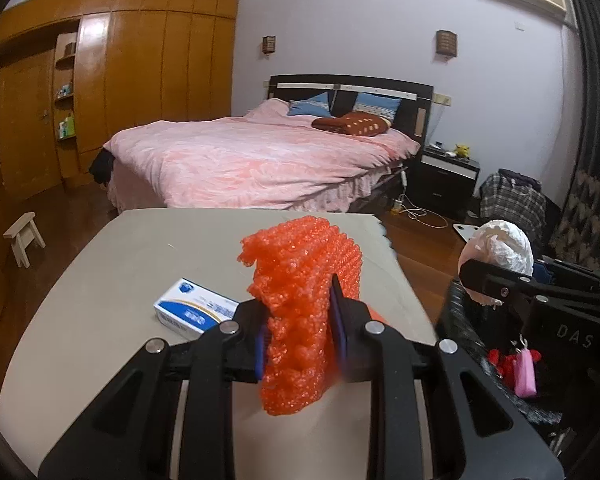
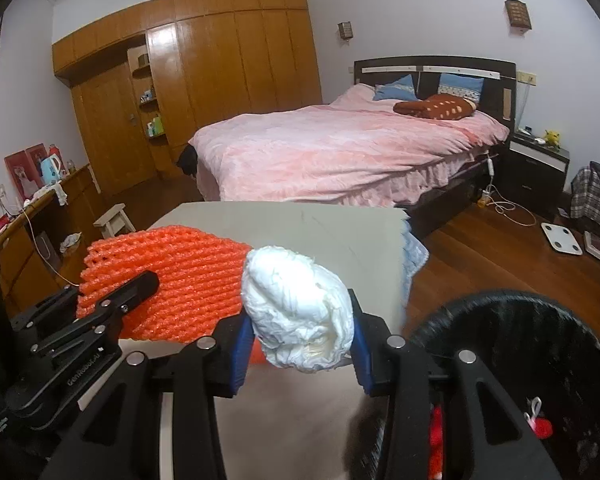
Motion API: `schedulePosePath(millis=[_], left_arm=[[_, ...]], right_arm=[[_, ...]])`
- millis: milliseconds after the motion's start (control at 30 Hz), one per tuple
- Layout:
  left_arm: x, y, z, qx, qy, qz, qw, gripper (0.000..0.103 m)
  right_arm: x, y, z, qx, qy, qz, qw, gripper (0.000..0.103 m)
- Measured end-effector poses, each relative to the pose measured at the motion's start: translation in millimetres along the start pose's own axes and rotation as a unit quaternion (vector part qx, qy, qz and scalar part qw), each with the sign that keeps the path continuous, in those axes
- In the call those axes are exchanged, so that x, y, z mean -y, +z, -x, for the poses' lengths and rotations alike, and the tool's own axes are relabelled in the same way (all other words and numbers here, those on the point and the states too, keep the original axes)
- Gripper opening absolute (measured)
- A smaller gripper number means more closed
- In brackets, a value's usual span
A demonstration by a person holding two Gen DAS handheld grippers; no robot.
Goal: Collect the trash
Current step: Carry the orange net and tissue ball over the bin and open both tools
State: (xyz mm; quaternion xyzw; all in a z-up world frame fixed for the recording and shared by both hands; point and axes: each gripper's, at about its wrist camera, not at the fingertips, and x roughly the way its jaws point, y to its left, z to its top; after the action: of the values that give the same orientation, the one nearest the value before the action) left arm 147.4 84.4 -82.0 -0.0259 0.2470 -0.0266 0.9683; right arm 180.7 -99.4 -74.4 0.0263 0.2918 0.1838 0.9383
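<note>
My left gripper is shut on an orange foam net and holds it above the grey table. The net also shows at the left in the right wrist view. My right gripper is shut on a crumpled white paper ball, held near the table's right edge; the ball also shows in the left wrist view. A black bin stands right of the table, with red and pink scraps inside.
A blue and white box lies on the table left of my left gripper. Beyond the table stand a pink bed, a wooden wardrobe and a small stool. A white scale lies on the wood floor.
</note>
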Motion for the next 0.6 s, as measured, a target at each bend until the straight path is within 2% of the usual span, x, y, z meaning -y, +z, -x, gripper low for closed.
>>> schedulePosePath(millis=[267, 600], left_arm=[[27, -5, 23, 0.01, -0.022, -0.015, 0.9996, 0.024], [68, -6, 41, 0.018, -0.059, -0.04, 0.9973, 0.024]], right_arm=[[20, -18, 43, 0.01, -0.026, -0.007, 1.0, 0.042], [49, -22, 86, 0.043, -0.054, -0.025, 0.997, 0.042]])
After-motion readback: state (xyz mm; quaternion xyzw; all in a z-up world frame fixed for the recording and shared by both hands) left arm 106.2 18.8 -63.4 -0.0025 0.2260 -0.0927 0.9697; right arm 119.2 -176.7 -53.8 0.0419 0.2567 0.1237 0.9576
